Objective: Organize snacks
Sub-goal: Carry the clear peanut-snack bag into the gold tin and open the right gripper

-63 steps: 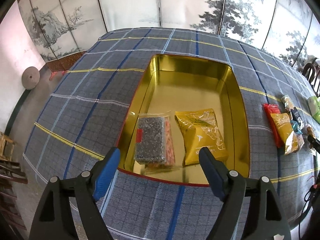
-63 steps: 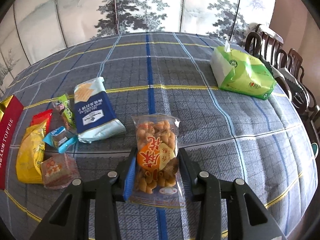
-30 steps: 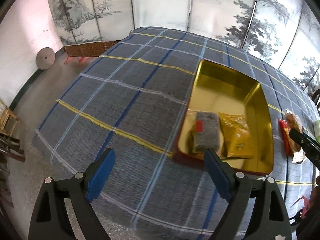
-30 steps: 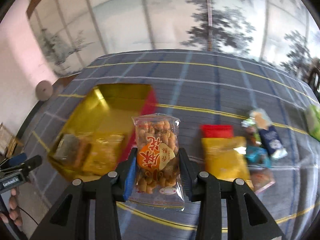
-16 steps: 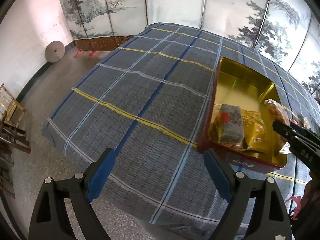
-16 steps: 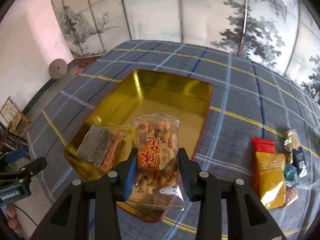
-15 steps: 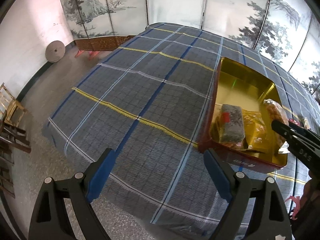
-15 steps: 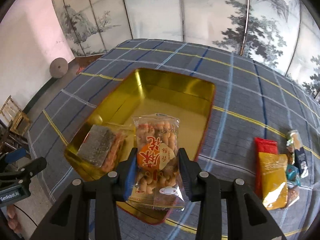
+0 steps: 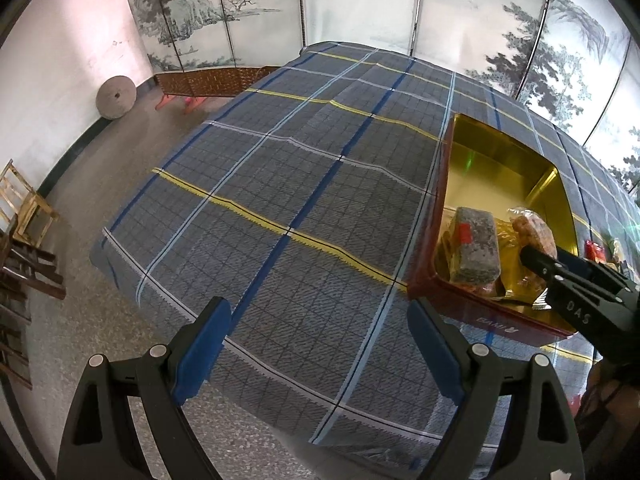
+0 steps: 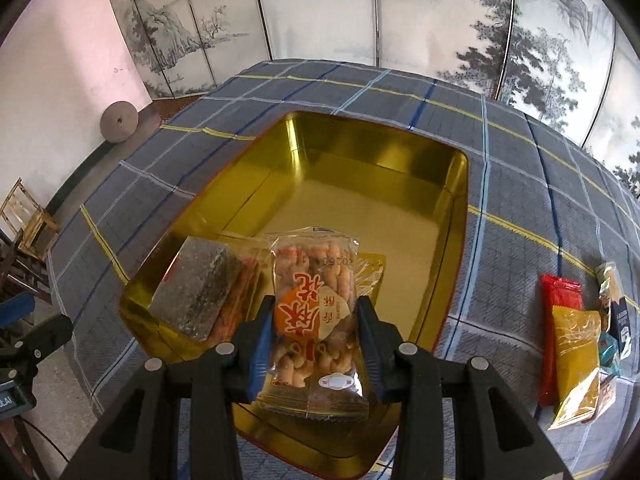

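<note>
Meanwhile the right hand-held gripper (image 10: 312, 344) is clamped on a clear packet of twisted fried snacks (image 10: 314, 304), hanging over the near end of the gold rectangular tin (image 10: 456, 216) on the blue plaid counter (image 10: 512, 208), while the left hand-held gripper (image 9: 316, 352), at the tin's nine o'clock, stands wide apart and empty.

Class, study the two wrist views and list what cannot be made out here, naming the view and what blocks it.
1. Yellow packet in the gold tin: right wrist view, mostly behind the twist-snack bag clamped in the right gripper.
2. Small snacks right of the tin: too small and cut by the fisheye edge.
3. Left gripper, open: its view shows only plaid cloth between the pads.
</note>
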Action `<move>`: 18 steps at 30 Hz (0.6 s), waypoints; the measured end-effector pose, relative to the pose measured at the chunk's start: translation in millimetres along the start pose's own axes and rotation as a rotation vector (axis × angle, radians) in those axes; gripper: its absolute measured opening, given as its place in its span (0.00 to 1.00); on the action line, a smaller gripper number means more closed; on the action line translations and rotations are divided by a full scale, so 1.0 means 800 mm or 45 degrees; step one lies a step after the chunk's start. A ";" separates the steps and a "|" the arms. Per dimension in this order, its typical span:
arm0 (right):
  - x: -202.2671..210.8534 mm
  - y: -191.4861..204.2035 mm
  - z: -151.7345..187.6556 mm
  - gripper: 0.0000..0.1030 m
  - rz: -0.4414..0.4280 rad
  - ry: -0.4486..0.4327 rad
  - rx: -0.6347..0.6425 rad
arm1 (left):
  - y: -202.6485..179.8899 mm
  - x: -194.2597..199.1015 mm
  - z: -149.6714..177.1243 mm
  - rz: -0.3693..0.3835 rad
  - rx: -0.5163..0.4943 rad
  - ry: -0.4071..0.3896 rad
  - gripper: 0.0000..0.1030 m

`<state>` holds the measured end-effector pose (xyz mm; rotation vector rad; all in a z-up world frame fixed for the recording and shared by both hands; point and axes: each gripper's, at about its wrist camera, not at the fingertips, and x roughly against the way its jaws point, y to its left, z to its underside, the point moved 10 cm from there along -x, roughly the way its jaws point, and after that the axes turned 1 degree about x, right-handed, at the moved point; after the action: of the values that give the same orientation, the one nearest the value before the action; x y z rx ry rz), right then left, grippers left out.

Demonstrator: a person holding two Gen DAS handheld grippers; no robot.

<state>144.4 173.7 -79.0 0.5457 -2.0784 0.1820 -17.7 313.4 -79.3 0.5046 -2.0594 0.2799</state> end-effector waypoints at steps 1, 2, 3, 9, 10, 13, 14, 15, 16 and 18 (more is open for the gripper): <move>-0.002 0.000 0.001 0.39 0.011 0.006 0.001 | 0.000 0.000 0.000 0.002 0.003 0.004 0.85; -0.004 0.000 0.002 0.39 0.012 0.010 -0.002 | -0.001 -0.001 0.000 0.003 0.002 0.005 0.85; -0.007 0.000 0.003 0.39 0.013 0.022 -0.010 | -0.001 -0.001 0.000 0.004 0.001 0.007 0.85; -0.012 0.001 0.005 0.39 0.002 0.028 -0.010 | -0.002 -0.002 0.001 0.002 0.001 0.010 0.85; -0.011 0.001 0.005 0.40 0.001 0.028 -0.007 | -0.002 -0.001 0.001 0.003 0.002 0.009 0.85; -0.012 0.001 0.005 0.40 -0.005 0.026 0.003 | -0.003 -0.002 0.002 0.002 0.000 0.016 0.85; -0.012 0.001 0.006 0.40 -0.013 0.028 -0.001 | -0.003 -0.002 0.002 0.003 0.001 0.016 0.85; -0.012 0.002 0.006 0.40 -0.021 0.029 0.006 | -0.004 -0.002 0.003 0.004 0.000 0.017 0.85; -0.010 0.003 0.007 0.41 -0.018 0.028 0.014 | -0.004 -0.002 0.003 0.005 -0.003 0.018 0.85; -0.010 0.004 0.008 0.42 -0.025 0.025 0.016 | -0.005 -0.003 0.003 0.003 -0.006 0.018 0.85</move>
<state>142.0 176.7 -88.5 0.5700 -2.0535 0.1884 -16.7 309.0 -82.5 0.4959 -2.0466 0.2798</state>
